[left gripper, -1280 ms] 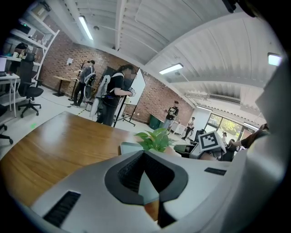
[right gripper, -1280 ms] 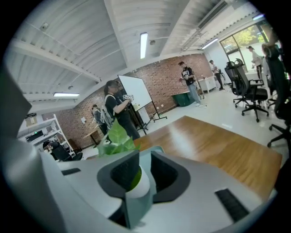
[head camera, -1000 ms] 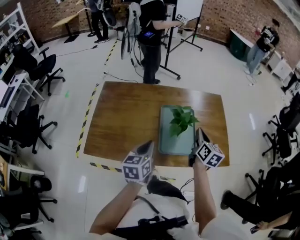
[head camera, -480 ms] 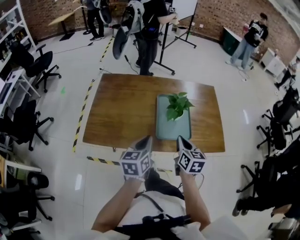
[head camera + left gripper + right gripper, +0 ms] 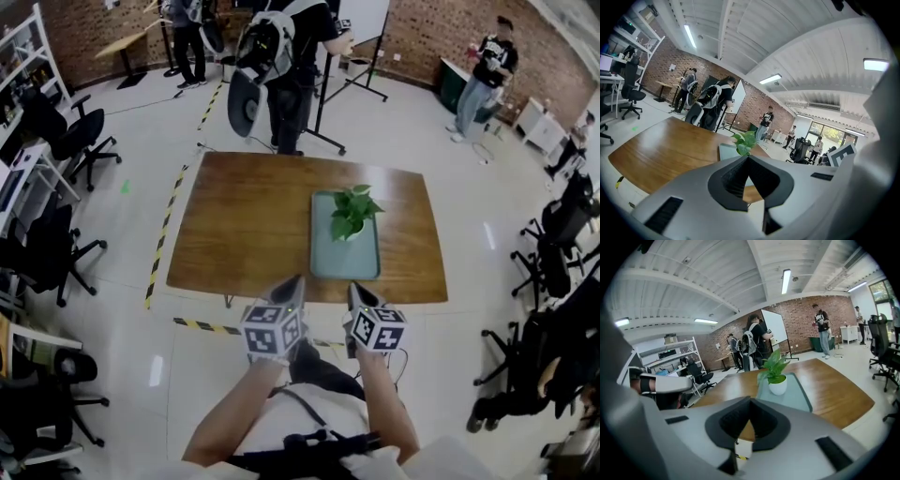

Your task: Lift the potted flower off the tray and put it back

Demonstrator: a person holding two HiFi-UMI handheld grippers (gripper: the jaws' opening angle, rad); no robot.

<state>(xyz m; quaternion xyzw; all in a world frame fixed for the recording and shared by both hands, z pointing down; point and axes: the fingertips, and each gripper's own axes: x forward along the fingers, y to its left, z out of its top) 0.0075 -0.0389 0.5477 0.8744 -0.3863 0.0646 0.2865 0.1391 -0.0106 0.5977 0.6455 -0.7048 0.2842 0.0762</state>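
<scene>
I hold my left gripper (image 5: 296, 281) and right gripper (image 5: 353, 288) side by side, just short of the wooden table's (image 5: 244, 225) near edge. Both have their jaws pressed together, gripping nothing. The potted flower (image 5: 351, 214) stands upright on the pale green tray (image 5: 343, 264), apart from both grippers.

We look along our right gripper (image 5: 750, 401), its jaws pressed together with nothing between them. Beyond the tips, well apart from them, the potted flower (image 5: 776, 375) stands upright in its white pot on the grey-green tray (image 5: 799, 398), which lies on the wooden table (image 5: 836, 394). Behind, a person with a backpack (image 5: 753, 347) stands near a whiteboard (image 5: 774, 326) before the brick wall (image 5: 799, 317).
</scene>
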